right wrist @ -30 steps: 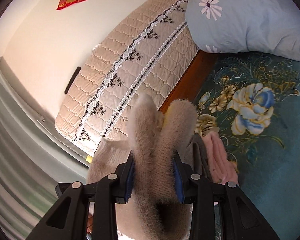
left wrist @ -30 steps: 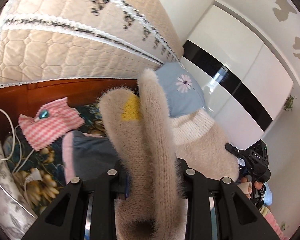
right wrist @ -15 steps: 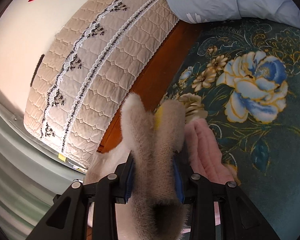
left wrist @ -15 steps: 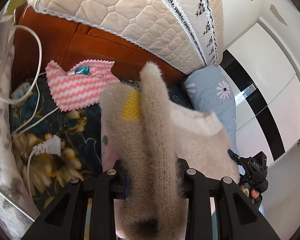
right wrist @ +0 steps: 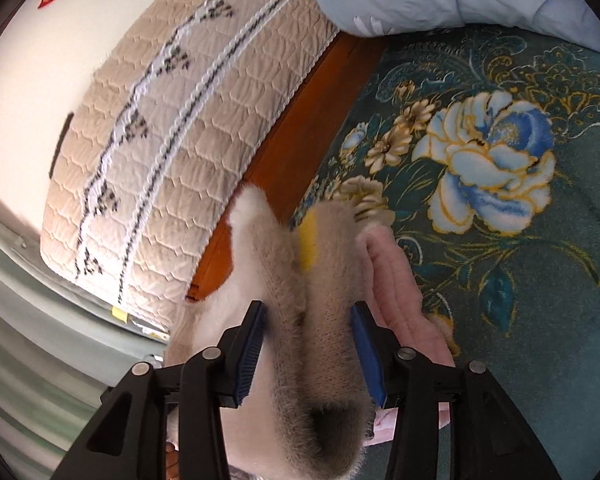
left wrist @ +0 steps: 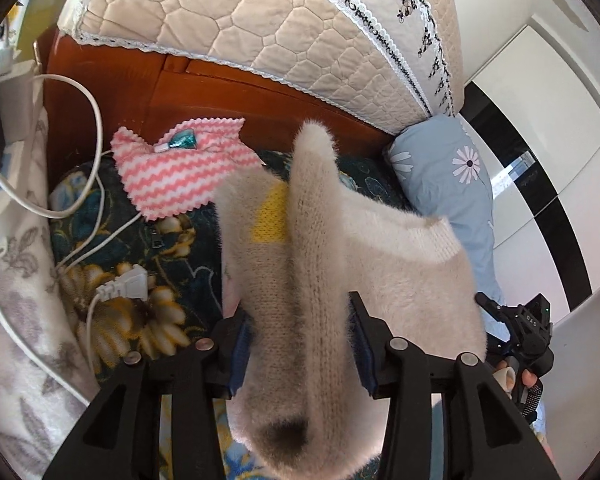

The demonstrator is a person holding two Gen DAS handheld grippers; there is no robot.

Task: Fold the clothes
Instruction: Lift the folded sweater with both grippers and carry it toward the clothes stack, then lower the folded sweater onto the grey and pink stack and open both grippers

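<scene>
Both grippers have come down toward the bed since a second ago, carrying the fuzzy beige sweater [left wrist: 300, 264] with them, and the dark grey garment that showed under it then is now covered. The left gripper [left wrist: 300, 344] has a bunched fold of the sweater between its blue pads; its jaws are opening, and a sliver of gap shows beside the knit, so the grip looks to be letting go. The right gripper [right wrist: 310, 350] has the other bunched fold between its pads, and its jaws are opening too, with the left pad already standing clear of the fabric. The sweater stretches between the two, near the head edge of the floral bedspread [right wrist: 520, 280], just in front of the wooden headboard [left wrist: 172, 96], and it lies over a pink garment [right wrist: 400, 292] that peeks out at its right side. A pink-and-white striped cloth [left wrist: 180, 172] and a white plug [left wrist: 128, 284] lie toward the left edge of the bed, and a blue pillow [left wrist: 444, 172] sits at the head. By my reading the fold is being set down; smoothing it and any other garments remain.
</scene>
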